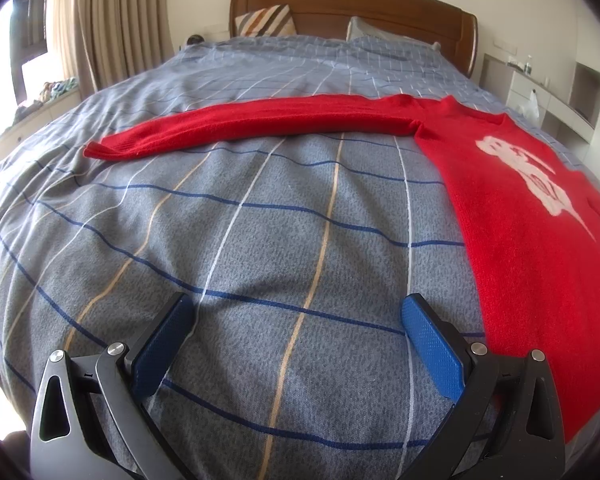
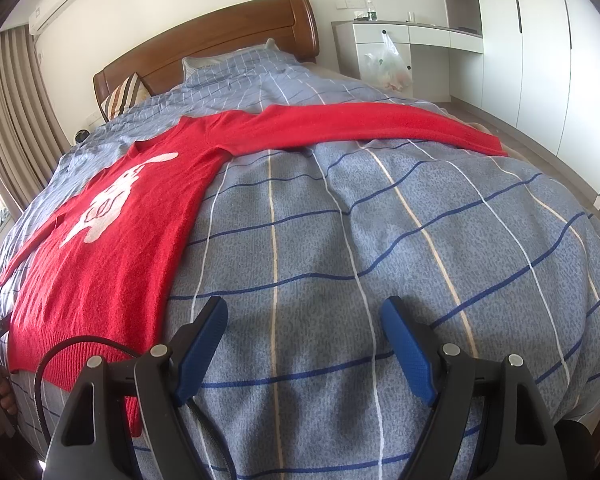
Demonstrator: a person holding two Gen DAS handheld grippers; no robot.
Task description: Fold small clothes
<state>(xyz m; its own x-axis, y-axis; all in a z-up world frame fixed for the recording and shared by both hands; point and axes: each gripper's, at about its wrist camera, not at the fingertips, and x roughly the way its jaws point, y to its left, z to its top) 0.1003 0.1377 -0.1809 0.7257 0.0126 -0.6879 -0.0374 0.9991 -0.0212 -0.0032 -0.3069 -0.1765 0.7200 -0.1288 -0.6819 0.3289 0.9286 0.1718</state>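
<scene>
Red sweater (image 1: 532, 216) lies flat, face up, on the bed's checked grey-blue duvet (image 1: 284, 216), white figure on the chest showing. Both sleeves are spread straight out to the sides: from the left wrist cam one sleeve (image 1: 236, 128) runs across the bed toward the curtain side, cuff near the bed's edge; from the right wrist cam the other sleeve (image 2: 380, 124) runs toward the wardrobe side, cuff at the bed's far edge. Hem sits at the near edge of the bed, unfolded. Left gripper (image 1: 296, 344) jaws wide apart, nothing between them, over bare duvet just left of the sweater body; its right finger overlaps the sweater's lower edge in view, contact unclear. Right gripper (image 2: 302, 344) also wide, nothing between the blue pads (image 2: 408, 352), over bare duvet just right of the sweater body; its left finger frame overlaps the hem corner in view, can't tell if touching. Both point down at the bed. Part of a hand (image 2: 0, 392) on a dark handle shows at the lower left edge of the right cam. Background: wooden headboard (image 1: 340, 4), pillows, curtains (image 1: 112, 20), white wardrobe (image 2: 540, 40).
</scene>
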